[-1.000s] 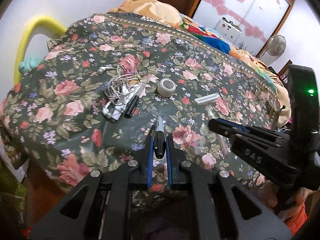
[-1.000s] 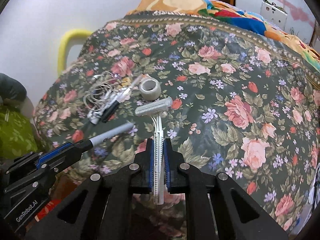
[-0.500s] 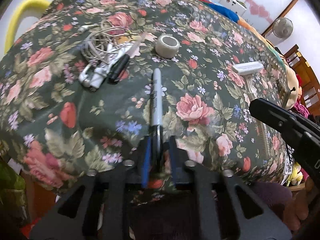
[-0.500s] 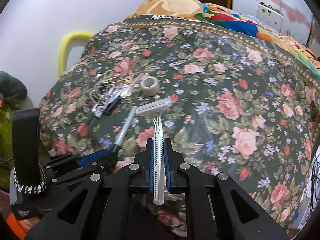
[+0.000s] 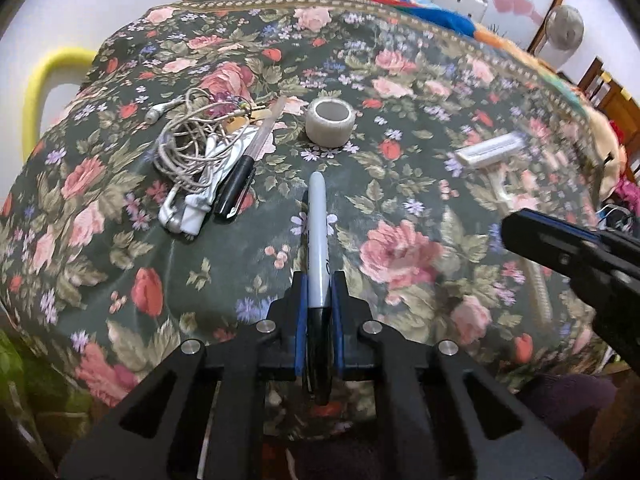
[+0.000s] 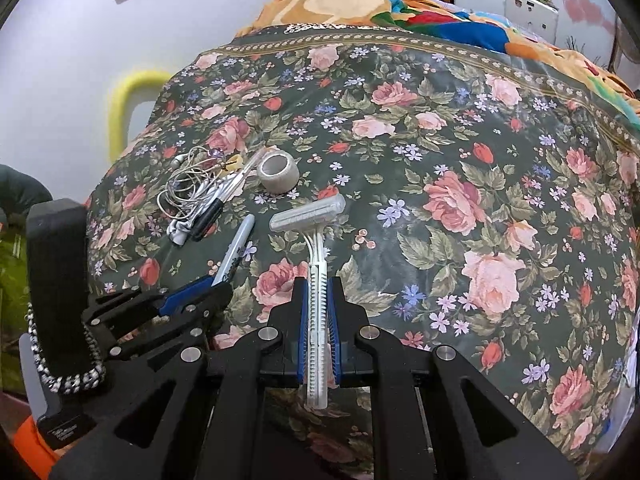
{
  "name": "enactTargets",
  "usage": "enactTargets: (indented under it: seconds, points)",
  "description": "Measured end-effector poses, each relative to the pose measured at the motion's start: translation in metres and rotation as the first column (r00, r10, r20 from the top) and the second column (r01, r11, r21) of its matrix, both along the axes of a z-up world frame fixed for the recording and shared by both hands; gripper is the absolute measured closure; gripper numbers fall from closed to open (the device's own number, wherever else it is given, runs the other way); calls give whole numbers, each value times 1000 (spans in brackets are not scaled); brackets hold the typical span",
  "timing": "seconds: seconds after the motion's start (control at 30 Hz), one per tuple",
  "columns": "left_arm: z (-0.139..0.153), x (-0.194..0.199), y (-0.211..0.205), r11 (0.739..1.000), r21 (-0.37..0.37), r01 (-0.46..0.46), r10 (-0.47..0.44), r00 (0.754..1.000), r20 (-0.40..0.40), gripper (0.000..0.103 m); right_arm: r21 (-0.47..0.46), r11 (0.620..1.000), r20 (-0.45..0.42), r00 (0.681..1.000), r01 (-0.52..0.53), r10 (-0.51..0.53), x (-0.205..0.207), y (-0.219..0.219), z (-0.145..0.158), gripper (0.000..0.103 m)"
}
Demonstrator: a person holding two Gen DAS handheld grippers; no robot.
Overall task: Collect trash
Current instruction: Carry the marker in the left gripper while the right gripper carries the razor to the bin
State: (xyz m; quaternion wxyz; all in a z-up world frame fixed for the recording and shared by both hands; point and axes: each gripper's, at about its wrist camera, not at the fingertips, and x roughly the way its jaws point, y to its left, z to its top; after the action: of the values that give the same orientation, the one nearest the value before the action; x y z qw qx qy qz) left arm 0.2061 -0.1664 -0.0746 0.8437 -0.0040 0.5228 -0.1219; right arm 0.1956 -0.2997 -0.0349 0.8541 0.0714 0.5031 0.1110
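Observation:
My left gripper point(image 5: 318, 282) is shut on a grey marker point(image 5: 318, 228) with a black cap, holding it over the near edge of the floral bed cover point(image 5: 400, 92). My right gripper point(image 6: 318, 286) is shut on the handle of a white disposable razor point(image 6: 316, 240), its head pointing away. The marker point(image 6: 236, 248) and left gripper point(image 6: 192, 292) show in the right wrist view, and the razor point(image 5: 492, 152) and right gripper point(image 5: 520, 228) in the left wrist view. On the bed lie tangled white earphones point(image 5: 192, 160), a black pen point(image 5: 240, 188) and a tape roll point(image 5: 330, 122).
A yellow foam loop point(image 5: 36, 92) stands against the wall at the left. Bright folded blankets point(image 6: 400, 4) lie at the far end of the bed. A fan point(image 5: 564, 32) and wooden furniture point(image 5: 612, 96) are at the far right.
Both grippers have drawn back toward the near edge of the bed, each still holding its item. The left wrist view has tilted up, showing more of the bed.

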Motion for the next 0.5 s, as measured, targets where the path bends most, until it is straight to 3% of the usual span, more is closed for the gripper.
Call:
enactTargets:
  seconds: [0.23,0.5]
  points:
    - [43,-38,24,1000,-24,-18,19,997,70,93,18,999,46,998,-33,32,-16,15,29,94]
    - [90,-94,74,996,-52,-77,85,982,167,93,36,991,123,985,-127,122,-54,65,71,94]
